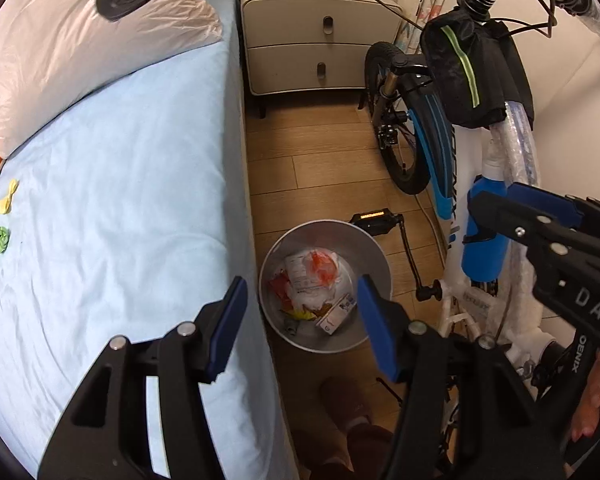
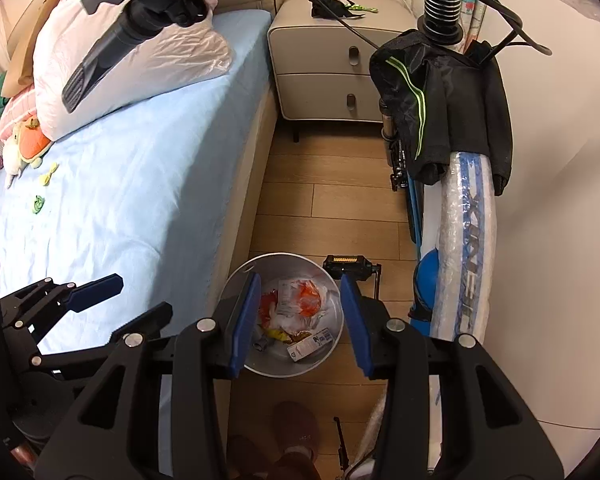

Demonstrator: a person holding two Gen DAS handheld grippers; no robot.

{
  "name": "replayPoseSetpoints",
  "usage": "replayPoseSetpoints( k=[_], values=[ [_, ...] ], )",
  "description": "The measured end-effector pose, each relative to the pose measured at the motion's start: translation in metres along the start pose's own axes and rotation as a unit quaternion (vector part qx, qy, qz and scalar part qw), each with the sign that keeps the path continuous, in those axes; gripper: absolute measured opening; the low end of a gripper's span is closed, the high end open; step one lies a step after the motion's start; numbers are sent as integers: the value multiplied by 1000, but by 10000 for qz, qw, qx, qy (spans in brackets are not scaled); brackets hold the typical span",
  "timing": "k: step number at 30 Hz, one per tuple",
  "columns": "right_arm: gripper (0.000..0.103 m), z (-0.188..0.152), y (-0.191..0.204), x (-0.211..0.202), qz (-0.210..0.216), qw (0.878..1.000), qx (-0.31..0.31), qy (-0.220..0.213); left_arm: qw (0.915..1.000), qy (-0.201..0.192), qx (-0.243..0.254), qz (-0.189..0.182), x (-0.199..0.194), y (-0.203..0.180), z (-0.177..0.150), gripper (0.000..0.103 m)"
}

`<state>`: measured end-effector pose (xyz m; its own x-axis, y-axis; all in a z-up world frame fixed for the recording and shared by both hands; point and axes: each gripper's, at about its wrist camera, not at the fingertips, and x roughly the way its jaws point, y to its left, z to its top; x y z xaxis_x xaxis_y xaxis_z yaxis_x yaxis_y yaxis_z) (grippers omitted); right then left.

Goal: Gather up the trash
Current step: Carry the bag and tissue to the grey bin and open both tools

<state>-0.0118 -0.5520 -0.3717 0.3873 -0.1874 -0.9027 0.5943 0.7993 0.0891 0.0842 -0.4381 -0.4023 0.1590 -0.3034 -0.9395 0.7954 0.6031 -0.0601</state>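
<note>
A round metal trash bin [image 1: 374, 256] stands on the wooden floor between the bed and the bicycle; it also shows in the right wrist view [image 2: 240, 276]. It holds crumpled wrappers, white paper and a small carton [image 1: 336, 314]. My left gripper [image 1: 300, 320] is open and empty, high above the bin beside the bed edge. My right gripper [image 2: 300, 312] is open and empty, also above the bin. Small green [image 1: 1, 240] and yellow [image 1: 8, 200] scraps lie on the blue sheet at far left; the right wrist view shows them too, green [image 2: 39, 204] and yellow [image 2: 48, 174].
The bed [image 1: 120, 200] with pillows fills the left. A bicycle [image 1: 432, 148] with a pedal [image 1: 374, 216] near the bin stands on the right. A nightstand [image 1: 312, 48] is at the back. Slippered feet [image 1: 348, 400] stand below the bin.
</note>
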Motion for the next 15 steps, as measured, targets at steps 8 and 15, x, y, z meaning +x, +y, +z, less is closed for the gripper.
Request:
replayPoseSetpoints(
  k=[8,15],
  values=[
    [40,-2,44,-9,151,9991,-402,-17,9991,-73,-386,172,-23,41,-23,58],
    [40,5,127,-19,582,9923,-1091,-99,9916,-234,-1115,607,-62,114,-52,58]
  ],
)
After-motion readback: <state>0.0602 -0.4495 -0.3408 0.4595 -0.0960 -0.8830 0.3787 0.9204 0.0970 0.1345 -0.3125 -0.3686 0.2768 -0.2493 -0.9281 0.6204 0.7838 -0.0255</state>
